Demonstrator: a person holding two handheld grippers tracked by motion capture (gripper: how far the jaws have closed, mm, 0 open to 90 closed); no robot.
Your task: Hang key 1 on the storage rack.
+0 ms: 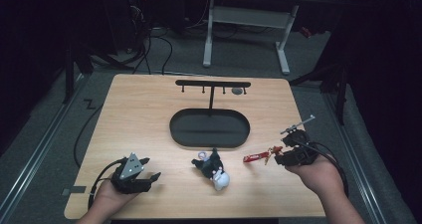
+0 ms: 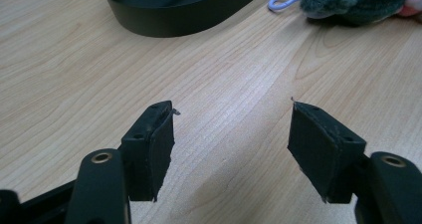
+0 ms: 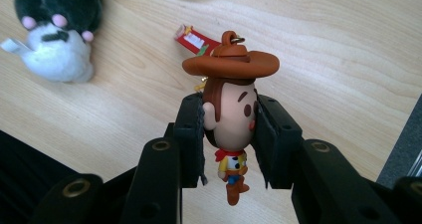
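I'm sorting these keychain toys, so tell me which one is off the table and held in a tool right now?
The cowboy figure with the brown hat: the right tool clamps its head. The black and white plush lies loose on the table.

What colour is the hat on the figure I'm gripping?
Orange-brown, on the cowboy keychain figure; the right gripper view shows it best.
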